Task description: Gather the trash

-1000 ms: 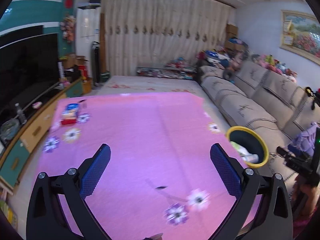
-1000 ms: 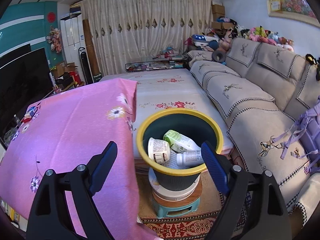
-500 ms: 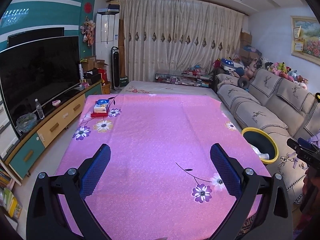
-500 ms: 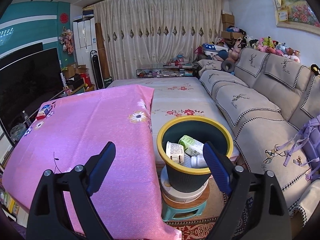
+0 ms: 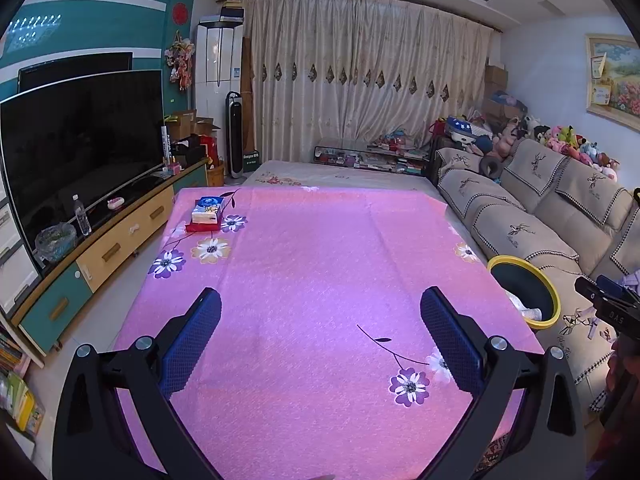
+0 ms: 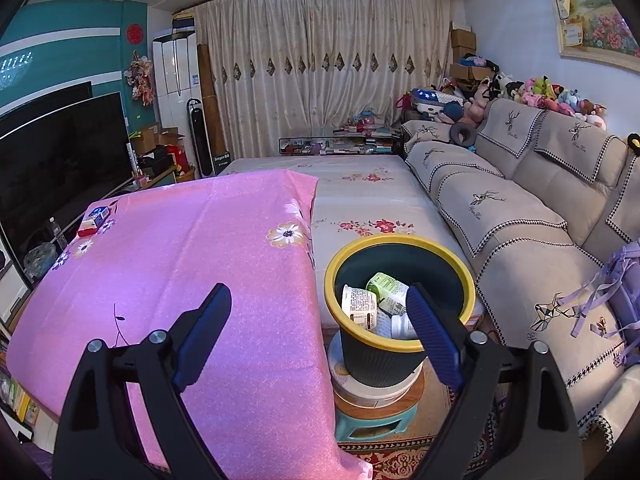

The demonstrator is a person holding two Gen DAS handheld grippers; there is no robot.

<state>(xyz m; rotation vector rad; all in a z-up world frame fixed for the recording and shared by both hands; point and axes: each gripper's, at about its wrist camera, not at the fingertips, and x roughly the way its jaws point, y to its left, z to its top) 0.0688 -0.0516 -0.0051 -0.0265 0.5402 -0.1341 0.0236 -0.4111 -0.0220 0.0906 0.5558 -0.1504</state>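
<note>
Left gripper (image 5: 320,332) over pink-covered surface (image 5: 320,264); jaws wide apart, nothing between them, touching nothing. Right gripper (image 6: 318,330) straddling edge of surface and bin (image 6: 400,346); jaws wide apart, empty, blue pads (image 6: 430,334) clear of bin rim. Bin dark with yellow rim, on stool beside sofa (image 6: 520,216); trash (image 6: 362,306) inside: bottles, carton. Tissue box (image 5: 207,209) at far left corner of surface.

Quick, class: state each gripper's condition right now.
Left gripper: open, holding nothing.
Right gripper: open, holding nothing.
</note>
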